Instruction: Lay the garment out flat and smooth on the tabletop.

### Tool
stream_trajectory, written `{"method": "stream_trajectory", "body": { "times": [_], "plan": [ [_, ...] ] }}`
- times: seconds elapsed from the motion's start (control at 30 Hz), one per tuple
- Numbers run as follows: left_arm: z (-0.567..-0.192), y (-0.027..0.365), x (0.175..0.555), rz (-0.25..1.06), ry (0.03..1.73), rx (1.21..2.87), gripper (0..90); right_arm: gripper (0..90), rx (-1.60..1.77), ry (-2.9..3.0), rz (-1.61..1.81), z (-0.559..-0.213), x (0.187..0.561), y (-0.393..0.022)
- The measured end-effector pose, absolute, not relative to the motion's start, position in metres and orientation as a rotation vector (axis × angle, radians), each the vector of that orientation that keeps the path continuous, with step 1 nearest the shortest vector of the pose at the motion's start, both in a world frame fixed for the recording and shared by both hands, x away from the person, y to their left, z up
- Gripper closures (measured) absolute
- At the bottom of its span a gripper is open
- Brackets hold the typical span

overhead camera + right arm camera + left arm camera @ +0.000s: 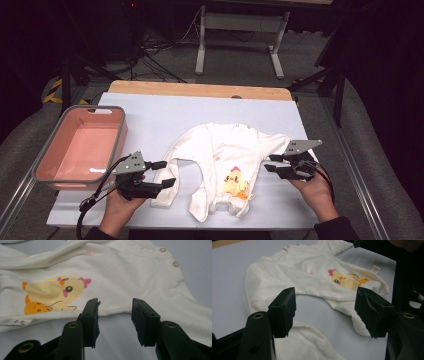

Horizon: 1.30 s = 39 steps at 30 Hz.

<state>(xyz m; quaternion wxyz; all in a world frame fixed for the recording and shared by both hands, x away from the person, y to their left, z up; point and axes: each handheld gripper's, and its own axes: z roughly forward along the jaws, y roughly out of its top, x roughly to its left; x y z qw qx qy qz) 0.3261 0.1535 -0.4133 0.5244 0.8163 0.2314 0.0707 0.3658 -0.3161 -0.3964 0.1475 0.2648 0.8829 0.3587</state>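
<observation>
A white baby shirt (220, 150) with a yellow chick print (235, 181) lies spread out, a little rumpled, in the middle of the table. My left gripper (164, 173) hovers at the shirt's left sleeve with its jaws apart. In the left gripper view the sleeve (307, 345) lies below the open left gripper (327, 312), and no cloth is pinched. My right gripper (271, 163) sits at the shirt's right side, just short of the cloth. The right gripper view shows the shirt (120, 272) close ahead of the open right gripper (117, 317), with nothing between the jaws.
A pink bin with a grey rim (95, 107) stands empty at the table's left side, close to my left hand. The table is covered by a white sheet (150, 115), with a wooden strip along its far edge. Dark floor, cables and a stand lie beyond.
</observation>
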Motion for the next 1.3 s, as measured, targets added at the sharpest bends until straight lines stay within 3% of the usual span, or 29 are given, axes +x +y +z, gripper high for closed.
{"method": "stream_trajectory", "body": {
  "times": [0.57,0.9,1.3],
  "plan": [
    [-0.421,0.111,0.334,0.057,0.482,2.016,36.7,50.4,0.699,2.609,1.093,-0.419,0.332,-0.289],
    [-0.426,0.094,0.333,0.025,0.443,2.053,37.3,50.2,0.638,2.641,1.163,-0.414,0.316,-0.269],
    [-0.429,0.086,0.334,-0.016,0.423,2.069,39.7,53.4,0.648,2.755,1.028,-0.441,0.317,-0.264]
  ]
}}
